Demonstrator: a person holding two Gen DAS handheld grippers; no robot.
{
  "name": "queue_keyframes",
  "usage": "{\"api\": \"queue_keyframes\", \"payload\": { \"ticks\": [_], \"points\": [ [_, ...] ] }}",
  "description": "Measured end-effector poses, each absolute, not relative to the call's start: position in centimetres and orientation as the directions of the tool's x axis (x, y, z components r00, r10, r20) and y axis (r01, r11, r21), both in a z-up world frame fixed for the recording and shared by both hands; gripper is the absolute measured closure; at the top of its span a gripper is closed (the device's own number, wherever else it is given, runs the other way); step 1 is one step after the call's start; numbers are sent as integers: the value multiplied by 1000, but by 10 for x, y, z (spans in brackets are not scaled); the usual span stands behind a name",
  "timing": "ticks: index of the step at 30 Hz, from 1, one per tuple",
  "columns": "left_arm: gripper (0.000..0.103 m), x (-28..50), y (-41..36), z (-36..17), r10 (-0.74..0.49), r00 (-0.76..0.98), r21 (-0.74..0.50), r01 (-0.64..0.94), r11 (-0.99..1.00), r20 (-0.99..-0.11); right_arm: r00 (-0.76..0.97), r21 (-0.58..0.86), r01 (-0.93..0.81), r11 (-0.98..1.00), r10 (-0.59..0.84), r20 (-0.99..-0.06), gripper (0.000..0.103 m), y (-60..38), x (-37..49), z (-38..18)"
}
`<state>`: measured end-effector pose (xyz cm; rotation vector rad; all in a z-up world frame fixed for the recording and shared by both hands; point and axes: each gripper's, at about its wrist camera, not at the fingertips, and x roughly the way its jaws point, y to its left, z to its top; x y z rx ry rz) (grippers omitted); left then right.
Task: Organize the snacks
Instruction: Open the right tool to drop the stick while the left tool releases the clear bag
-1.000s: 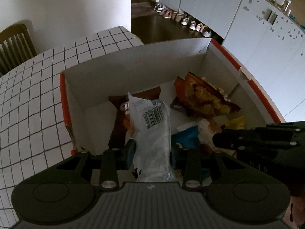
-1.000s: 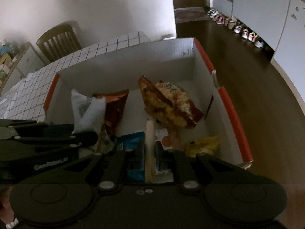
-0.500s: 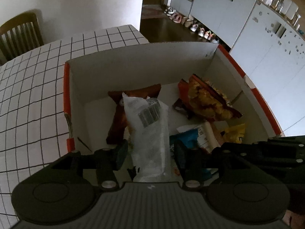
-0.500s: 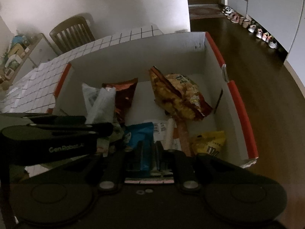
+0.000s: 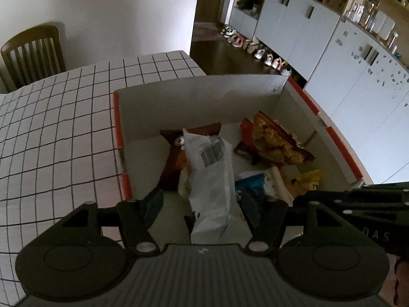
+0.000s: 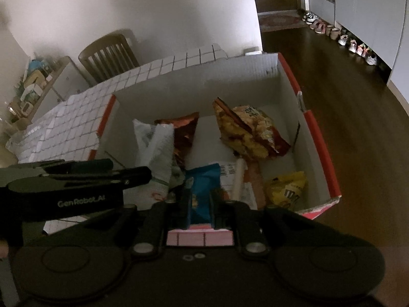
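Note:
A white cardboard box with red rims (image 5: pixel 196 87) (image 6: pixel 202 81) stands at the table's edge and holds several snack bags. My left gripper (image 5: pixel 202 202) is open; its fingers stand apart on both sides of a white bag with a barcode (image 5: pixel 212 179) (image 6: pixel 158 148) without touching it. My right gripper (image 6: pixel 200 202) is open a little over a blue snack bag (image 6: pixel 203 181) (image 5: pixel 251 180), with small gaps at both fingers. In the box also lie a brown bag (image 5: pixel 176 158) (image 6: pixel 184 135), an orange-yellow chip bag (image 5: pixel 273 143) (image 6: pixel 248 133) and a yellow candy bag (image 6: pixel 287 189) (image 5: pixel 308 181).
The table has a white checked cloth (image 5: pixel 56 117). A wooden chair (image 5: pixel 30 53) (image 6: pixel 110 53) stands behind it by the wall. White cabinets (image 5: pixel 345 58) and a row of shoes (image 6: pixel 342 38) line the dark floor on the right. A cluttered shelf (image 6: pixel 30 81) is at far left.
Both grippers have pulled back and up from the box. My left gripper has opened and let go of the white bag. My right gripper released the snack it held a second ago.

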<state>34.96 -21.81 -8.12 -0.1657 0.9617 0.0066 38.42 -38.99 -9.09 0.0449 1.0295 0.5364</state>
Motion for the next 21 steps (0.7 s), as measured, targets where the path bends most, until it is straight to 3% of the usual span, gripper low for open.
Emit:
{"api": "queue_keyframes", "payload": {
  "ticks": [4,7,21],
  "points": [
    [36,334,-213,-70,-71,599,-131,-57,990,-798,430,255,-412,875,433,-792,90,-386,374,-82],
    [27,324,-210,-60,-78,615,-131,-41,990,-785,445,253,-418,873,439,-780,90,-383,365,-75],
    [24,277,-207,-26,-104,687,-105,40,994,-720,549,236,-401,885,438,-712,89,-380,331,-53]
  ]
}}
